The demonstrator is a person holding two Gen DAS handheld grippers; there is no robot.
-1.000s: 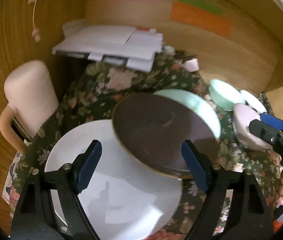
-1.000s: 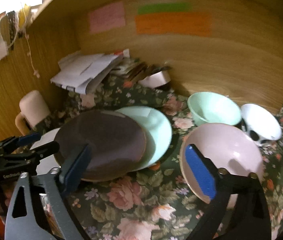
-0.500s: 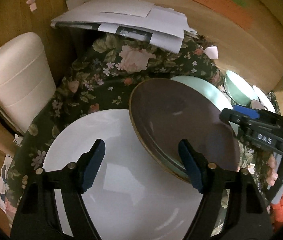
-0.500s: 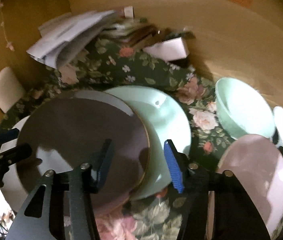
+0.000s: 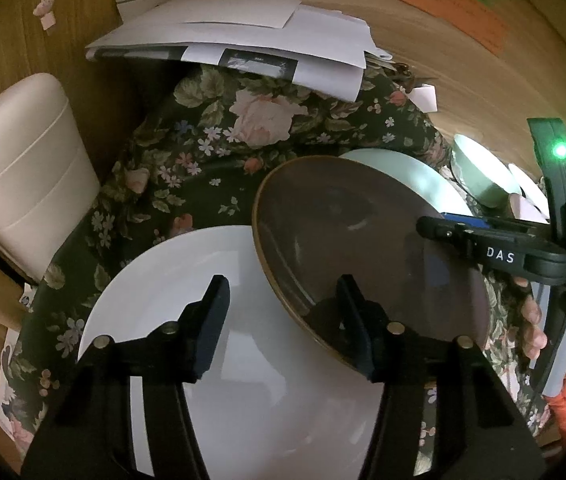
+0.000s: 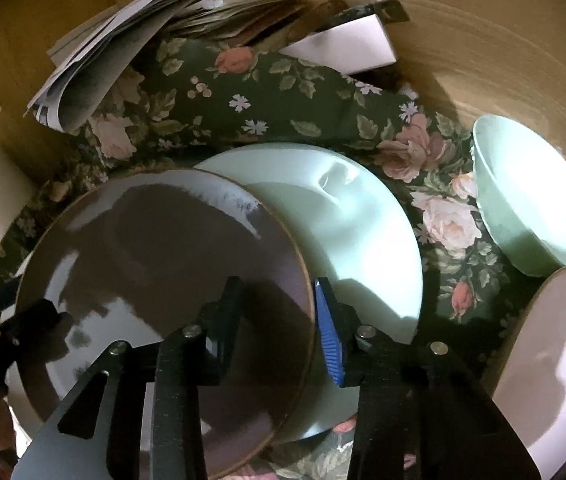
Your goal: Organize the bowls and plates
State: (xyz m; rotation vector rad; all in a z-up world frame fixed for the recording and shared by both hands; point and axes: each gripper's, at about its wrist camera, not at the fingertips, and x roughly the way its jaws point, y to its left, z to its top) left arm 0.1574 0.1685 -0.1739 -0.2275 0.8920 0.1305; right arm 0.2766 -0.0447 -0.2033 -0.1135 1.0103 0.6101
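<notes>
A flowery tablecloth [image 5: 267, 128] covers the table, and all the dishes sit on it in front of a wooden wall [image 6: 463, 40]. The biggest dish is a white plate [image 5: 171, 280] at the left. A brown plate [image 5: 347, 248] leans with one edge on the white plate and its far side on a green plate [image 6: 363, 232], so it sits tilted and not flat. I think that is why both tongs go for it: it is on top, so it must come off first before the plates can be stacked. The left gripper [image 5: 283, 320] is closing, with the brown plate's near rim between its jaws, though I cannot tell if the pads press on it yet. The right gripper [image 6: 279, 332] is closing too, narrow now, with the other rim of the brown plate between its jaws, one inside the plate and one outside. A green bowl [image 6: 535, 208] and a pink bowl [image 6: 555, 352] wait at the right, near each other. A pile of papers [image 5: 243, 44] lies at the back, out of the way.
</notes>
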